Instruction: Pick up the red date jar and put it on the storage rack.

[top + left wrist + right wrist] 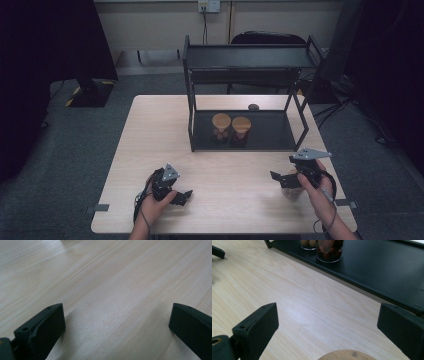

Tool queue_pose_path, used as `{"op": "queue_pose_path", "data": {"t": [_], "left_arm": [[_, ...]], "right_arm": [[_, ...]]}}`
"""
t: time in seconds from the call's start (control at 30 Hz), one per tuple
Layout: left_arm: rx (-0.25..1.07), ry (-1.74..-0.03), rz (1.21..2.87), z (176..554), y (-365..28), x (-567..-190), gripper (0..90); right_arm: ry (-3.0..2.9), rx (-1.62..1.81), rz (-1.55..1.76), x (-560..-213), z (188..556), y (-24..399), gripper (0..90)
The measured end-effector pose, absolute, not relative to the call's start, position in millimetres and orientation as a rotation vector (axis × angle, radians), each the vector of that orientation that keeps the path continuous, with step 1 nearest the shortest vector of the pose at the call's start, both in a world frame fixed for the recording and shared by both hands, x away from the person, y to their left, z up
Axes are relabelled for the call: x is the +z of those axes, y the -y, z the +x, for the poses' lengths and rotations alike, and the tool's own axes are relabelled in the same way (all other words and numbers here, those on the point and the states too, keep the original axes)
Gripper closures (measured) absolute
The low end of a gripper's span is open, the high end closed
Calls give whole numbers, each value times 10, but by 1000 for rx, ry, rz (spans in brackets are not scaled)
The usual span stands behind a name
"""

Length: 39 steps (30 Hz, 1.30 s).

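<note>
Jaws of the left gripper (pixel 186 196) stand wide apart near the front-left edge of the surface (pixel 150 130), with bare wood between them and nothing touched, as the left gripper view (pixel 116 322) shows. The right gripper (pixel 278 177) sits near the front-right edge, its jaws also wide apart; in the right gripper view (pixel 327 322) the round wooden lid of a jar (pixel 345 355) lies low between them, and neither pad presses on it. In the high view that jar (pixel 291 192) stands just under the right hand (pixel 320 192), mostly hidden by the gripper.

No writing can be read on any of the things.

A black rack (pixel 240 145) stands at the middle of the surface's far edge. On its lower shelf are two more jars with wooden lids, side by side: the left jar (pixel 221 124) holds pale round pieces, the right jar (pixel 241 126) holds dark red pieces, seen through the glass in the right gripper view. A small dark knob (pixel 253 106) lies on the surface behind the rack.
</note>
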<state>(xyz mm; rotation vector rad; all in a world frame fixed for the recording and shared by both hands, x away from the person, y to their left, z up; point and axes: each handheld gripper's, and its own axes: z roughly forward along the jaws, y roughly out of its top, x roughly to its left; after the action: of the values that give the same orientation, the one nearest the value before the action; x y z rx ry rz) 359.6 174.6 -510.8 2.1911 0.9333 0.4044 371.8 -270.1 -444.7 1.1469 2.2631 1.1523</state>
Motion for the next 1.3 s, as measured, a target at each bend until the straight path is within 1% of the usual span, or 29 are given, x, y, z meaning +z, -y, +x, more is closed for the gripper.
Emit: {"op": "queue_pose_path", "data": {"t": [0.6,1.3], "left_arm": [[404,-933,2191,3596,-1746,-5108,2],[404,-933,2191,3596,-1746,-5108,2]], "right_arm": [[-2265,1148,1151,-4508,3605,2917,26],[-2265,1177,1160,-4666,3520,3025,24]]}}
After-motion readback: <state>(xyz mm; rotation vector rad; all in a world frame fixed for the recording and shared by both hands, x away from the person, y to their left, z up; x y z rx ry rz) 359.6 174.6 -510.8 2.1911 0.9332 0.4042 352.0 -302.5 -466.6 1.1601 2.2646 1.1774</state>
